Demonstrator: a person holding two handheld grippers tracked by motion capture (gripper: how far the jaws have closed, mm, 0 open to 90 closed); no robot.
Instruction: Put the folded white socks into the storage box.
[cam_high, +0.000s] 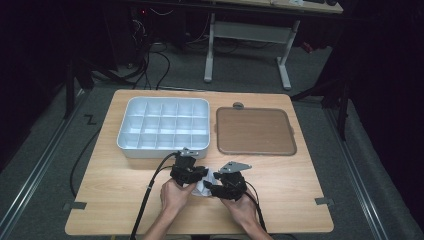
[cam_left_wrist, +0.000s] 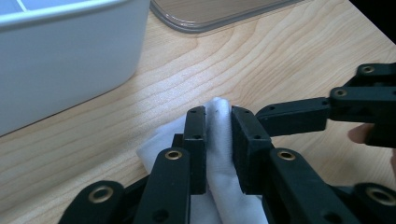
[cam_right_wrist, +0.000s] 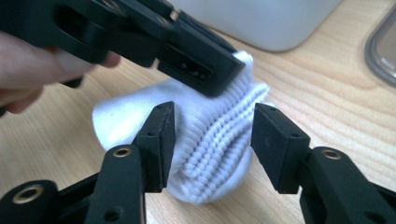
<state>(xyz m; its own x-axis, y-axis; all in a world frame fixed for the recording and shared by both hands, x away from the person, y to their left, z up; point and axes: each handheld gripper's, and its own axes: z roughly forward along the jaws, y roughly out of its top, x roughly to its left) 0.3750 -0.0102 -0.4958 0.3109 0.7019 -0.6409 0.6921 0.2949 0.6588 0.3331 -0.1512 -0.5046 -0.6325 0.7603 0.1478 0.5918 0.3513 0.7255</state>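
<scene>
A white ribbed sock (cam_high: 202, 188) lies bunched on the wooden table near its front edge, between my two grippers. My left gripper (cam_high: 201, 175) comes at it from the left. In the left gripper view the left gripper (cam_left_wrist: 218, 122) is shut on a fold of the sock (cam_left_wrist: 220, 158), pads pressing the cloth from both sides. My right gripper (cam_high: 210, 186) faces it from the right. In the right gripper view the right gripper (cam_right_wrist: 212, 133) stands open, its jaws straddling the sock's ribbed cuff (cam_right_wrist: 215, 144). The left gripper (cam_right_wrist: 196, 63) pinches the sock's far end just above.
A white compartment box (cam_high: 131, 114) with several cells stands behind the grippers at the back left. A brown flat lid (cam_high: 255, 131) lies to its right. A small grey knob (cam_high: 238, 105) sits beyond the lid. A desk frame (cam_high: 285, 70) stands past the table.
</scene>
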